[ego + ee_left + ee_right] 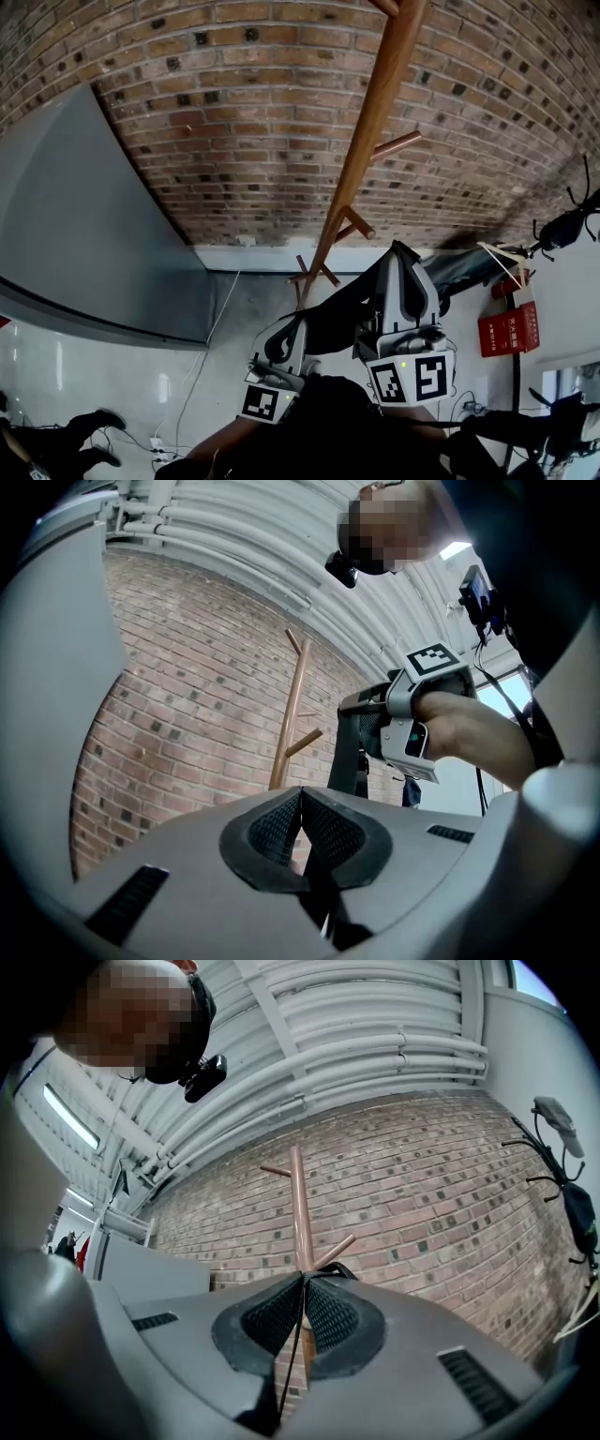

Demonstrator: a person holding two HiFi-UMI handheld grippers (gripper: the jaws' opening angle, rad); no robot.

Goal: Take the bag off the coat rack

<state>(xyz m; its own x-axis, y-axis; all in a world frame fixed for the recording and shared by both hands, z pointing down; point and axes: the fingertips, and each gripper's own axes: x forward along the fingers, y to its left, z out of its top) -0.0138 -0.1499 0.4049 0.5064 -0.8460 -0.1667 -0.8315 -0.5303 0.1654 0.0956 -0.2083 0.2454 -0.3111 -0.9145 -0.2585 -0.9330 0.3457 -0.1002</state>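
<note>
The wooden coat rack (370,122) stands against the brick wall, its pegs bare where they show. A black bag strap (347,305) stretches between my two grippers, below and in front of the pole. My left gripper (286,330) is shut with the dark strap (323,892) pinched between its pads (281,832). To its right, my right gripper (401,255) is shut on a thin part of the strap (292,1363), and a loop of it (339,1267) peeks over the jaws. In the left gripper view a hand holds the right gripper (412,714) with the strap (347,752) hanging from it. The bag's body is hidden.
A grey panel (84,234) leans along the left wall. A red box (511,328) and a black hook stand (572,225) are at the right. Cables (178,412) lie on the pale floor at lower left.
</note>
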